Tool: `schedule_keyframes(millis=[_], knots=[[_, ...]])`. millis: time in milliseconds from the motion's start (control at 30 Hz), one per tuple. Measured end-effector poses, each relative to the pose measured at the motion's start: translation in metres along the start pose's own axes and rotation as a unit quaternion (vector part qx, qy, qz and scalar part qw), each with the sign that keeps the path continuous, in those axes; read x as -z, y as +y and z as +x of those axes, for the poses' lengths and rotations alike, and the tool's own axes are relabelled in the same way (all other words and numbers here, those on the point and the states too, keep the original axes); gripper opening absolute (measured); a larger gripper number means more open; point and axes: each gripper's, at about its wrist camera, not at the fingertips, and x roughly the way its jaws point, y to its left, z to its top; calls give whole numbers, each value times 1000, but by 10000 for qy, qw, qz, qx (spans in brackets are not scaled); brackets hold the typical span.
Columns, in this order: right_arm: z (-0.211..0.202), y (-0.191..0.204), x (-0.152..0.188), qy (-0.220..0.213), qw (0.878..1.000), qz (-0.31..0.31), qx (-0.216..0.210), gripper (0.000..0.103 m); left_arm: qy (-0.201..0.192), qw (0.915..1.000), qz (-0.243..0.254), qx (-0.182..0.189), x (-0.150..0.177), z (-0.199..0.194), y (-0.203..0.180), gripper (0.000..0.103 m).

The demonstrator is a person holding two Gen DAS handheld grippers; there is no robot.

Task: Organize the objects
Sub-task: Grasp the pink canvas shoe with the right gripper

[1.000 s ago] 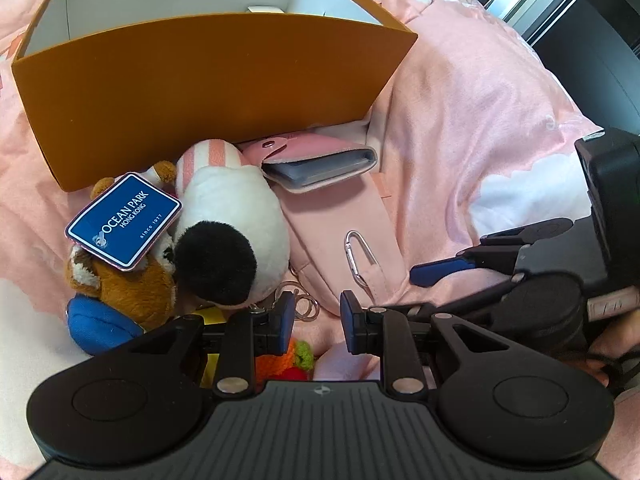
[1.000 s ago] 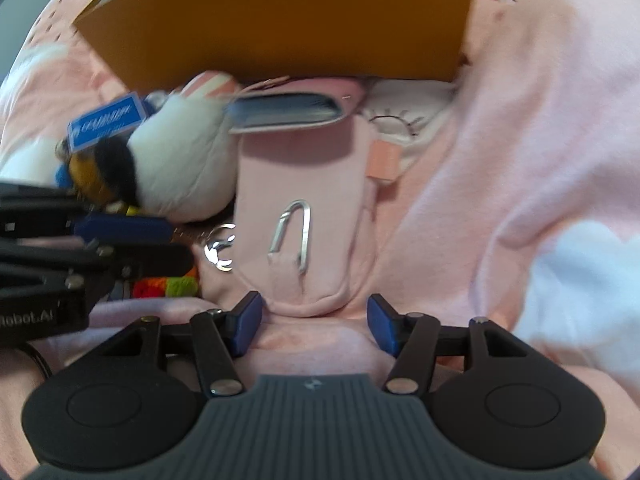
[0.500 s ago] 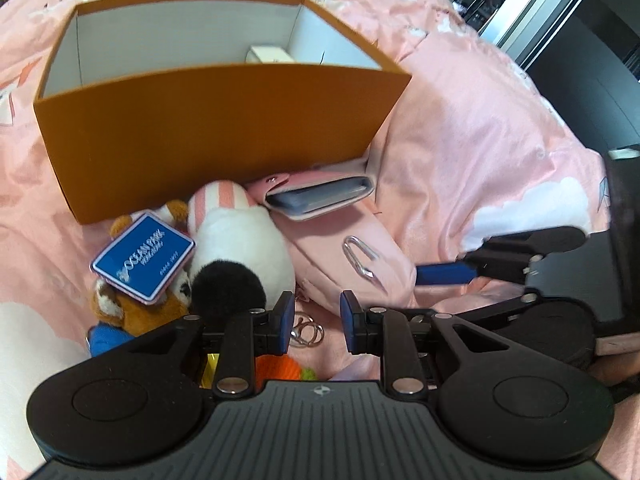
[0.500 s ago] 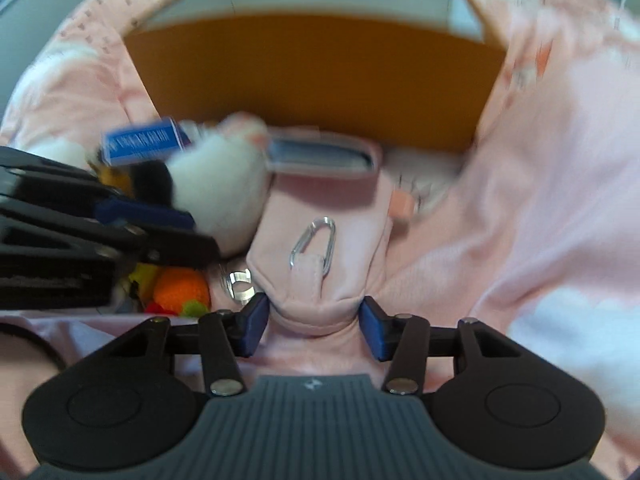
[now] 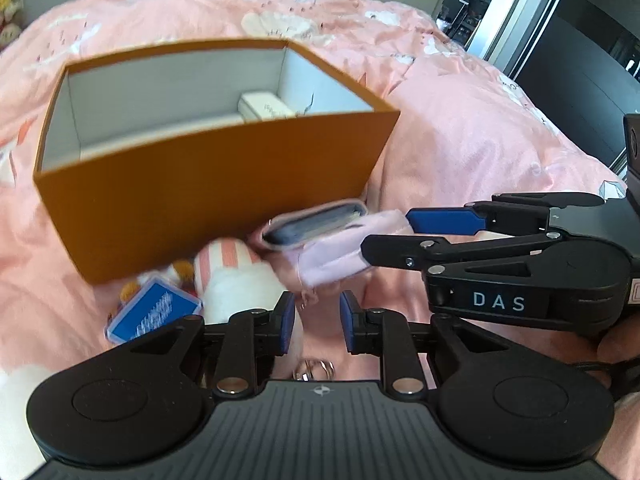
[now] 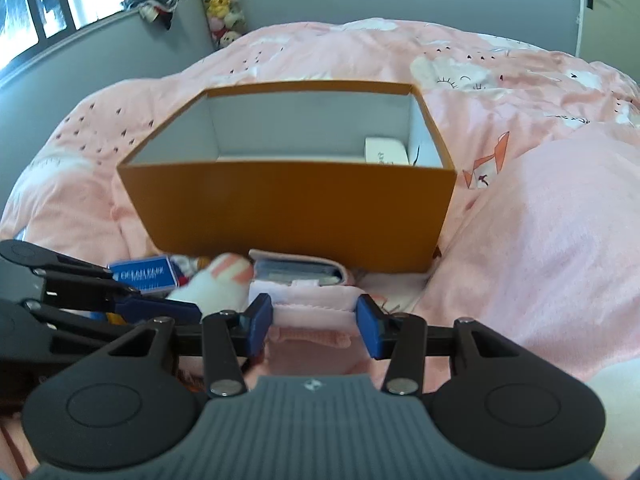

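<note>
An orange box [image 5: 208, 196] with a white inside stands open on the pink bed; it also shows in the right wrist view [image 6: 296, 208]. A small white case [image 5: 264, 107] lies in its far right corner. My right gripper [image 6: 315, 326] is shut on a pink fabric pouch [image 6: 314, 312] and holds it lifted in front of the box; the pouch shows in the left wrist view [image 5: 340, 254] with a card holder [image 5: 316, 226] above it. My left gripper [image 5: 315, 322] hovers narrowly open and empty over the white plush toy [image 5: 236, 284] and key rings [image 5: 314, 370].
A blue Ocean Park tag [image 5: 154, 314] lies left of the plush. The pink duvet [image 5: 480, 140] rises in a mound to the right. Grey walls, a window [image 6: 48, 4] and a stack of plush toys [image 6: 220, 8] are behind the bed.
Both grippers rose and pulled back, so the box's inside now shows. The right gripper closed on the pink pouch and lifted it off the bed.
</note>
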Motion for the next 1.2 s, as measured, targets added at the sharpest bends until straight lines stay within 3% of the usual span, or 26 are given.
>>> schedule_keyframes(millis=[100,333,700,1067,1200], knots=[[-2,-4,-6,-82,9997,211,-36,49,-116,9999,58,-11,-3,3,1,31],[0,-6,-10,-179,9992,354,-24,48,-126,9998,170,-49,-9,19,-6,32],[-11,-20,-10,-420,9974,554,201,50,-264,9990,-347,136,-20,24,9,30],[20,-22,-7,44,9997,210,80,50,-433,9972,-568,222,-28,22,20,30],[37,-25,-9,60,10000,13,-19,62,-449,9969,-622,196,-30,22,24,30]])
